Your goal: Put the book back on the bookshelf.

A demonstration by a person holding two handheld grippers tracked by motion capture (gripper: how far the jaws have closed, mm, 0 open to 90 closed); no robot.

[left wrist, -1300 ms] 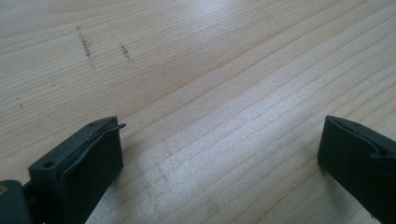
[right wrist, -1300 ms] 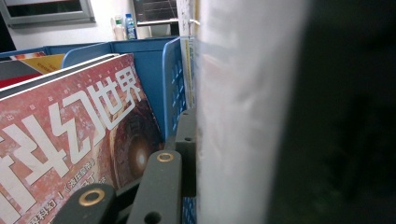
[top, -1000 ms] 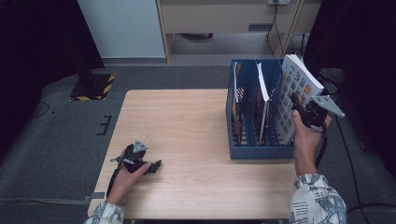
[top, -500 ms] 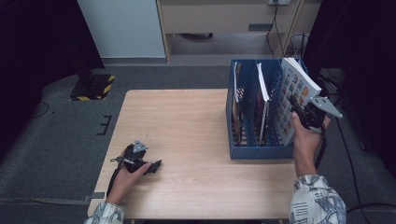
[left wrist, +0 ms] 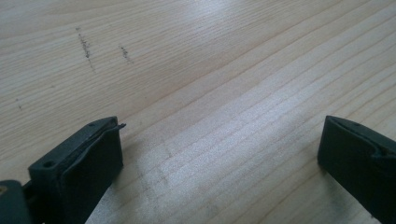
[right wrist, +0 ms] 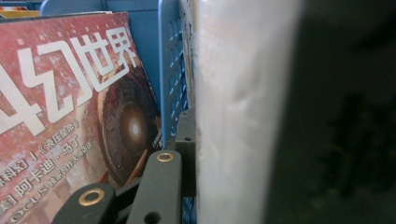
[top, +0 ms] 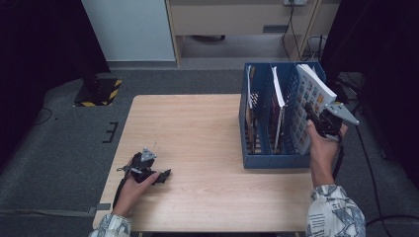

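Observation:
A blue file rack [top: 257, 159] stands on the right side of the wooden table [top: 197, 128], with magazines in its slots. A white-edged magazine with a patterned cover [top: 310, 98] leans out of the rightmost slot. My right gripper [top: 313, 114] is shut on its near edge. In the right gripper view this pale edge [right wrist: 238, 116] sits between the jaws, beside a blue divider [right wrist: 169, 70] and a red magazine [right wrist: 70, 107]. My left gripper [top: 165, 174] rests on the table's front left, open, with bare wood between its jaws [left wrist: 222, 135].
A yellow-and-black striped base [top: 101, 91] stands on the grey floor beyond the table's far left corner. Cabinets line the back wall. Cables run over the floor right of the rack.
The right gripper and the magazine have sunk slightly toward the rightmost slot. The left gripper has not moved.

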